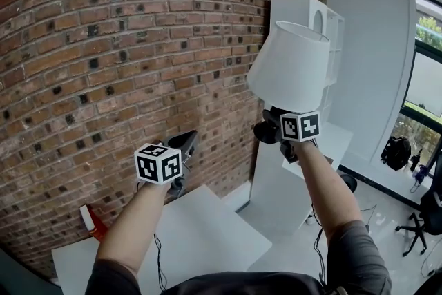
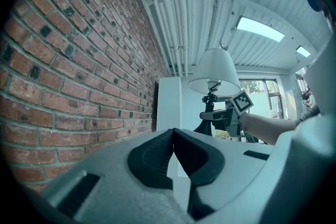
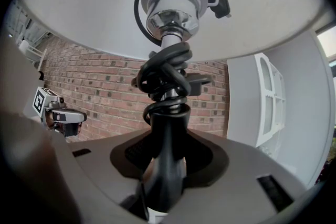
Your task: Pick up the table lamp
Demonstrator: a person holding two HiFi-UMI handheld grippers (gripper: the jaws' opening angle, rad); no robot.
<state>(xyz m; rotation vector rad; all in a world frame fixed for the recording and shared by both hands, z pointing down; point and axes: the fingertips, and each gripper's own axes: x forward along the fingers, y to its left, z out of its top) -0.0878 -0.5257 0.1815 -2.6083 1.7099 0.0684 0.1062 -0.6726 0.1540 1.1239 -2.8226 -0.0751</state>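
Head view shows white-shaded, black-stemmed table lamp (image 1: 290,69) tilted.

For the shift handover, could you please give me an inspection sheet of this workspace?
Surface: white table below the arms.
Job's things: table lamp held in the air, off the table.
Clutter: red object at the table's left edge.
Tools: left tool shut, empty; right tool shut on the lamp's black stem.
Cables: black cord coiled round the stem; thin cable hanging under the left arm.
Surroundings: brick wall, white shelf unit, office chair, backpack.
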